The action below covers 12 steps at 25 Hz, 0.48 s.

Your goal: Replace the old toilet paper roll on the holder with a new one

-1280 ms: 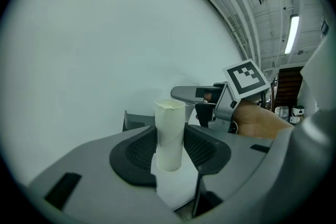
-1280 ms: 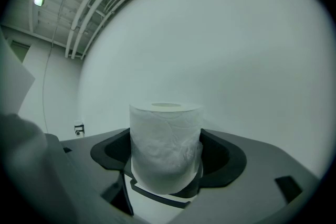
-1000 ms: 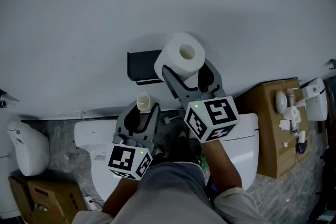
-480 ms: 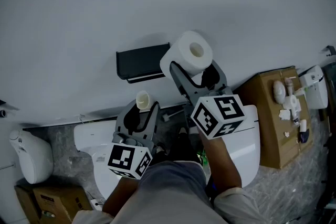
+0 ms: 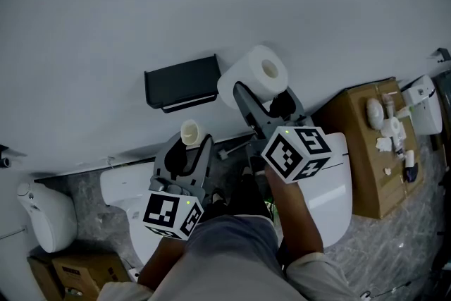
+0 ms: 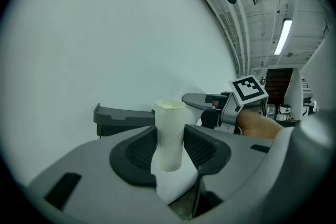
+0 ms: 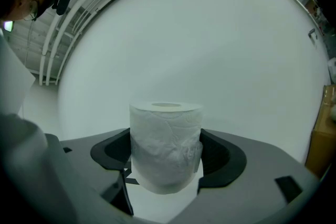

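My right gripper [image 5: 259,96] is shut on a full white toilet paper roll [image 5: 255,77], held upright near the white wall, just right of the black holder [image 5: 181,83]. The roll [image 7: 166,145] stands between the pads with its hole facing up. My left gripper [image 5: 187,148] is shut on the old cardboard tube [image 5: 189,132], lower down and left of the right gripper. That tube [image 6: 169,134] stands upright between the pads, a scrap of paper hanging from its bottom. The holder [image 6: 123,117] shows behind it on the wall.
A white toilet [image 5: 125,194] stands below the holder against the wall. A cardboard box [image 5: 370,151] with small items on top sits at the right. Another white fixture [image 5: 46,215] and a box [image 5: 67,273] are at the lower left.
The right gripper has carried the full roll to the right, away from the holder, and rolled somewhat. The left gripper has barely shifted and still holds the tube.
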### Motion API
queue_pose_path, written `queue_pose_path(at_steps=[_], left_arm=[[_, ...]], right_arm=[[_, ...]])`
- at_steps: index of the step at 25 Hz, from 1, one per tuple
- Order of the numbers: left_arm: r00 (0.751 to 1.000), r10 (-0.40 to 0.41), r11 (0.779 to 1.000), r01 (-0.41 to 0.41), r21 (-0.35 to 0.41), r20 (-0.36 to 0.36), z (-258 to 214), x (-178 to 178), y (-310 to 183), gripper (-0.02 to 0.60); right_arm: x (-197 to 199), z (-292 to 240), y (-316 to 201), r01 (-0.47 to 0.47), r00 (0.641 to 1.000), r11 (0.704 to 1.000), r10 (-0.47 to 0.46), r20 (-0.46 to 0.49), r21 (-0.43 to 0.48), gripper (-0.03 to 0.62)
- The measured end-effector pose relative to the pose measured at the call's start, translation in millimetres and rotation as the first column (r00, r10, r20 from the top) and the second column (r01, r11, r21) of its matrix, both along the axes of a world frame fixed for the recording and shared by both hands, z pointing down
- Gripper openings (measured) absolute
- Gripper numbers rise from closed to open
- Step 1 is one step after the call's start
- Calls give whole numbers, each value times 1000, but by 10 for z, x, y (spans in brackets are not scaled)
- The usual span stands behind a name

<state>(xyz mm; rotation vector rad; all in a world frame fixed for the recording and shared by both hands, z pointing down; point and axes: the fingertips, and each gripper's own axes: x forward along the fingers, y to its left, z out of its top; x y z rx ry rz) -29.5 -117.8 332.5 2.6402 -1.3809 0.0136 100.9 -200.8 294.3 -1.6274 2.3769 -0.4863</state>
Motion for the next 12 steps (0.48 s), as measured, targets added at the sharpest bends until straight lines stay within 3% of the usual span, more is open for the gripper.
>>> queue_pose_path(at_steps=[12], left_arm=[[1000, 5, 1000, -5, -11, 7, 22, 73, -39, 149]], right_arm=[[282, 369, -40, -36, 972, 995, 57, 227, -97, 391]])
